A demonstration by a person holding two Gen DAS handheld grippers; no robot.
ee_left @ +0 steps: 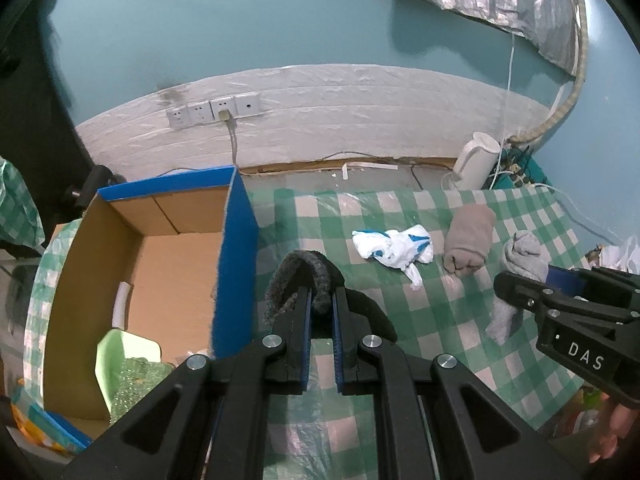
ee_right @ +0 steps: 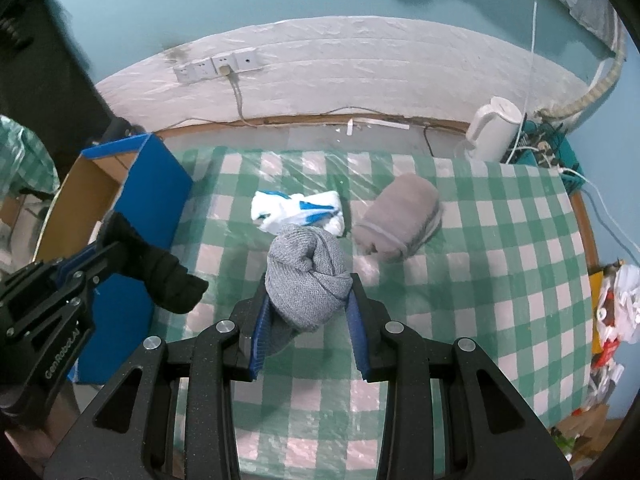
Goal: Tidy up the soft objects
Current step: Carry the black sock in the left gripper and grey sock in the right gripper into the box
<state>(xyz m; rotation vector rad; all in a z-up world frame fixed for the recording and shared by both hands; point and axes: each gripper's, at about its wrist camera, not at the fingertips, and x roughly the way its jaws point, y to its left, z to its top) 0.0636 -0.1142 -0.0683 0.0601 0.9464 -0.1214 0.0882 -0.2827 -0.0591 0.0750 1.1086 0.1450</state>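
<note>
The blue-sided cardboard box [ee_left: 236, 248] sits at the counter's [ee_right: 500, 280] left end. Beside it, the left gripper [ee_left: 320, 300] has its fingers pinched narrow on a dark sock [ee_left: 300, 280], lifted off the counter. Further right, past 2 bundles lying on the checked cloth [ee_right: 460, 320], the right gripper [ee_right: 308, 304] clasps a grey sock ball [ee_right: 306, 280].

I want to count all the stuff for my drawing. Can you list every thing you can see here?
dark sock: 1, black and charcoal, held in the left gripper beside the box
grey sock: 1, light grey, rolled, held in the right gripper
white sock: 1, white with blue marks, crumpled on the cloth
taupe bundle: 1, grey-brown, rolled, on the cloth right of the white sock
box: 1, cardboard with blue outside, open, left of the cloth
tablecloth: 1, green and white check, over the table
kettle: 1, white, back right corner
sockets: a row, white, on the wall
left gripper: 1, black, shut on the dark sock
right gripper: 1, black, shut on the grey sock
</note>
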